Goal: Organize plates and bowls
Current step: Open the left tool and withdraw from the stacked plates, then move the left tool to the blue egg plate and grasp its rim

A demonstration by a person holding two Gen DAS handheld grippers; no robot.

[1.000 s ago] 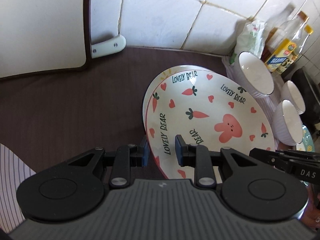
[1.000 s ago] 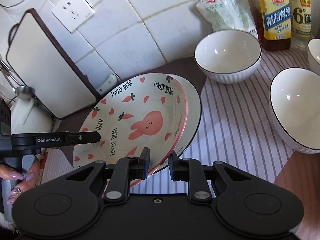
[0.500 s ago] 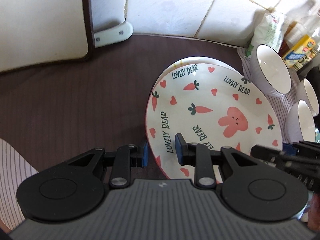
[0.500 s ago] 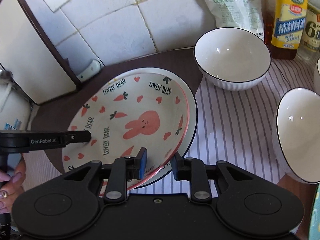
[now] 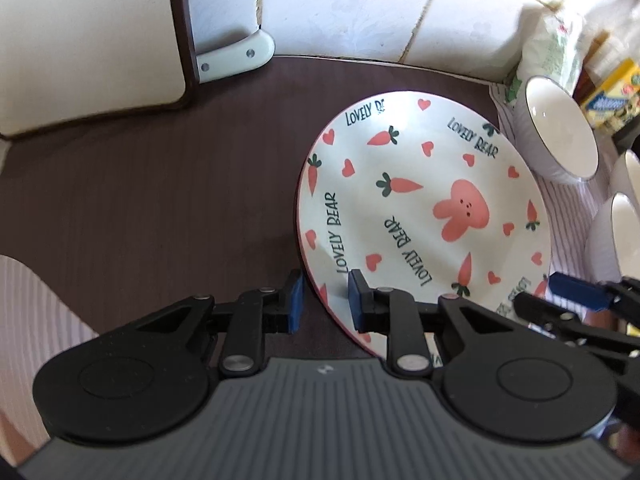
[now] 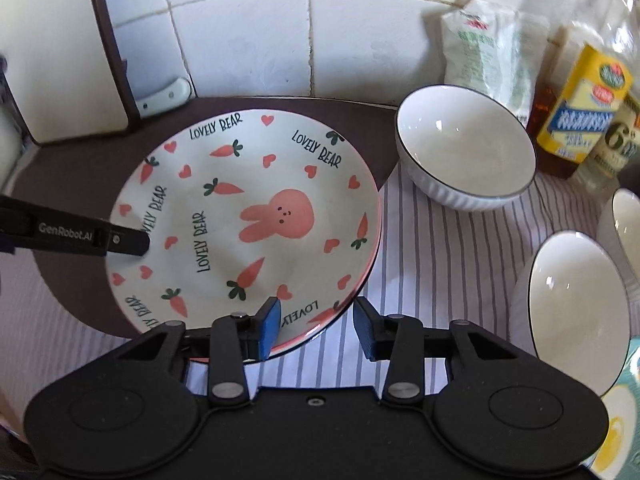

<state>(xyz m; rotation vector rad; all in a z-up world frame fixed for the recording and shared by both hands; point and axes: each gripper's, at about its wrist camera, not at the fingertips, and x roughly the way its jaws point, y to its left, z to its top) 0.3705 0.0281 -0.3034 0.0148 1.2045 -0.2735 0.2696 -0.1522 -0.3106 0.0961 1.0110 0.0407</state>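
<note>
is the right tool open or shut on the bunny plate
Open: the right tool has its blue pads spread either side of the bunny plate rim, gaps visible.

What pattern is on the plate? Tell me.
Pink rabbit, carrots, hearts on the plate; right wrist view.

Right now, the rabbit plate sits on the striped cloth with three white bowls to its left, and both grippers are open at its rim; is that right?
Nearly: the white bowls stand to the right of the rabbit plate, as the right wrist view shows. The rest holds: both the left gripper and right gripper are open at its rim.
</note>
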